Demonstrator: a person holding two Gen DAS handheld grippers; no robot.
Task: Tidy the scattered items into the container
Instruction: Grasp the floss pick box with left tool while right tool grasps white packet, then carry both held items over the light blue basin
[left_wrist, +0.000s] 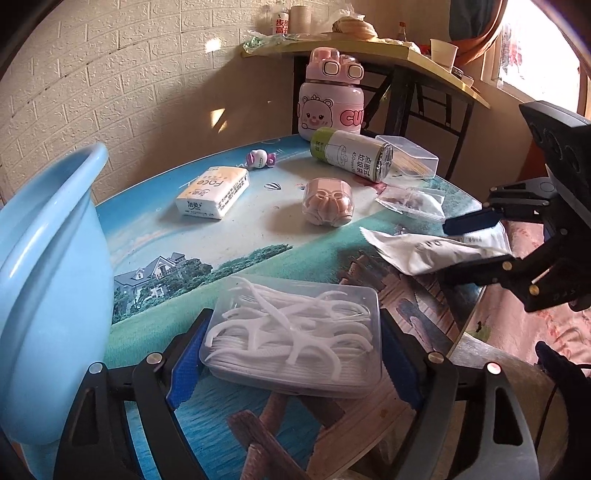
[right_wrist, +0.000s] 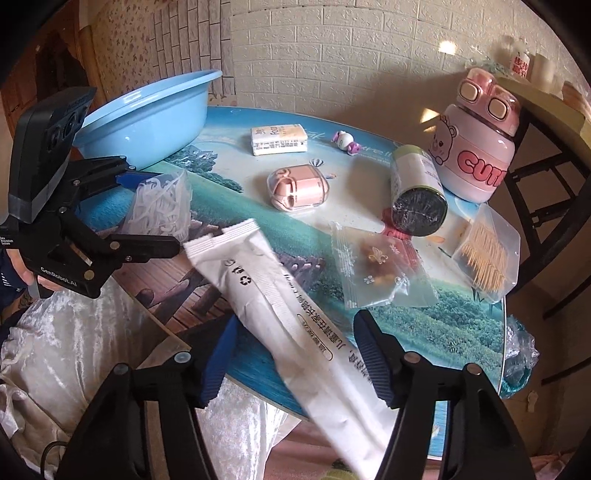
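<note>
Under the right gripper (right_wrist: 295, 363), the white packet's (right_wrist: 295, 295) end is cut off.

A round table (left_wrist: 258, 236) printed with a house, meadow and water stands against a cream brick-pattern wall (left_wrist: 129, 74). Behind the round table is a yellow-topped side table (left_wrist: 424, 59) on black legs, bearing a red-labelled bottle (left_wrist: 279, 18), stacked flatbreads (left_wrist: 352, 27) and a paper cup (left_wrist: 443, 51). A bright window (left_wrist: 535, 55) lies beyond. A crumpled plastic bag (right_wrist: 521, 354) hangs at the round table's edge, and pale velvet cloth (right_wrist: 74, 332) lies below it.
</note>
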